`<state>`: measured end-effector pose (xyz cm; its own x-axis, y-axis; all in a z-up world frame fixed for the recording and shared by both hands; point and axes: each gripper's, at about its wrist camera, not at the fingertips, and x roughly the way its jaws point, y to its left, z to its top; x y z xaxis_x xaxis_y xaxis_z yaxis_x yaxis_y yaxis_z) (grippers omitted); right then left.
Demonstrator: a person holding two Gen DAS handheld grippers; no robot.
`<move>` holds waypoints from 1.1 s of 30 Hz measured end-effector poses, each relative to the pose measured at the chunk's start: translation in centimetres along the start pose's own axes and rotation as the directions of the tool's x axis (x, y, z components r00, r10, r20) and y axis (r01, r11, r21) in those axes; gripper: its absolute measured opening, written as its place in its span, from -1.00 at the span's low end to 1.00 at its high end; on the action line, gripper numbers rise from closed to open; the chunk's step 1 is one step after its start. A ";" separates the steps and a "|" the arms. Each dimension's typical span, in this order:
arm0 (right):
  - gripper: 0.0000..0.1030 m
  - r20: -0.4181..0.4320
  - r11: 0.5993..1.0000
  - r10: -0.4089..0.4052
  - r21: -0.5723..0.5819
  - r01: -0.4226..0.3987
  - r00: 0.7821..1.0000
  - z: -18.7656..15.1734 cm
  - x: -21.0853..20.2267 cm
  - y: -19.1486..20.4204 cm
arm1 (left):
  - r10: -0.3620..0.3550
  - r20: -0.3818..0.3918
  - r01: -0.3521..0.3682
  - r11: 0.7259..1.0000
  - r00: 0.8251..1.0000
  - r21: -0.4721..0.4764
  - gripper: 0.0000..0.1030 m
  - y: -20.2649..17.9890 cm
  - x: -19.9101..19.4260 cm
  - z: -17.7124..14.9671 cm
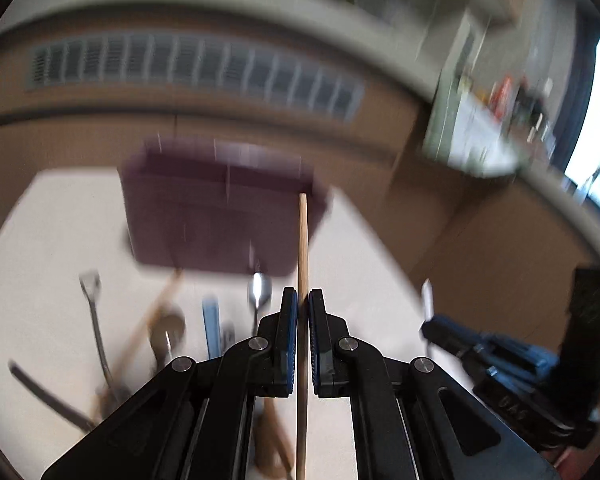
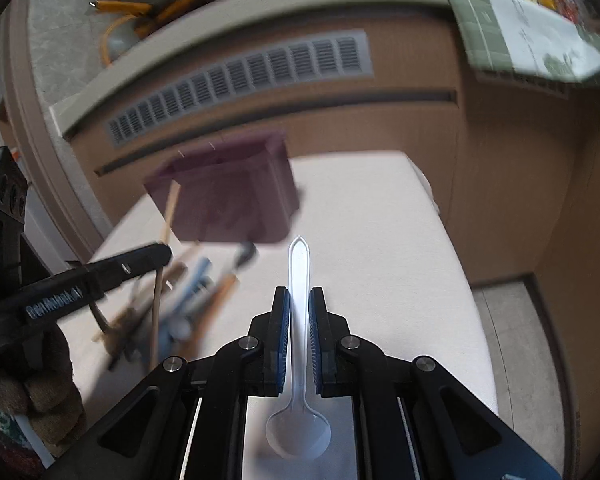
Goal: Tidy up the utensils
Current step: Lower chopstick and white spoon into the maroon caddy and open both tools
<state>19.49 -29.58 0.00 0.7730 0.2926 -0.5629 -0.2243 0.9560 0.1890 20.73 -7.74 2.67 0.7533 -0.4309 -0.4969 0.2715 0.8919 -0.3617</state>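
My left gripper (image 1: 303,300) is shut on a wooden chopstick (image 1: 302,248) that points toward a dark purple organizer box (image 1: 220,216) at the far side of the white table (image 1: 360,280). My right gripper (image 2: 299,298) is shut on a clear plastic spoon (image 2: 299,272), handle forward, bowl toward the camera. The purple box also shows in the right wrist view (image 2: 228,196), ahead and to the left. Loose utensils (image 1: 160,328) lie on the table in front of the box; they also show in the right wrist view (image 2: 188,296). Both views are motion-blurred.
The right gripper shows at the right of the left wrist view (image 1: 500,360), and the left gripper at the left of the right wrist view (image 2: 80,284). A brown cabinet with a grey vent (image 2: 240,80) stands behind the table. The table's right edge (image 2: 460,264) drops to floor.
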 end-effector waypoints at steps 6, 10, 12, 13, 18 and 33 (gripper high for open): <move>-0.83 0.275 0.990 0.064 -0.140 -0.025 0.959 10.6 -3.4 4.6 | -0.086 0.353 0.089 0.996 0.931 0.010 -0.89 1.9 -5.1 10.6; -0.83 0.391 0.984 0.120 -0.172 -0.056 0.913 14.1 -1.5 6.1 | -0.008 0.403 0.000 1.000 0.915 0.019 -0.89 3.8 -2.9 14.1; -0.83 0.402 0.983 0.127 -0.170 -0.062 0.907 14.7 0.3 6.2 | -0.002 0.388 0.000 1.000 0.922 0.005 -0.89 5.1 -1.7 14.9; -0.83 0.408 0.984 0.129 -0.166 -0.066 0.904 14.7 1.2 6.0 | 0.003 0.387 -0.005 1.000 0.922 0.004 -0.89 5.7 -1.2 15.1; -0.83 0.336 0.989 0.112 -0.132 -0.071 0.935 14.8 7.4 5.6 | 0.033 0.366 -0.032 0.999 0.930 -0.008 -0.89 7.7 1.7 15.2; -0.75 0.192 0.995 0.011 -0.098 0.008 0.981 9.6 6.5 3.0 | 0.036 0.190 -0.018 0.995 0.981 -0.096 -0.48 11.2 3.0 8.7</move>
<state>29.54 -24.98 4.61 0.8700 0.2940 -0.3959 -0.2752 0.9556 0.1048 31.19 2.15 4.01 0.8626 -0.3644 -0.3508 0.1991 0.8821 -0.4268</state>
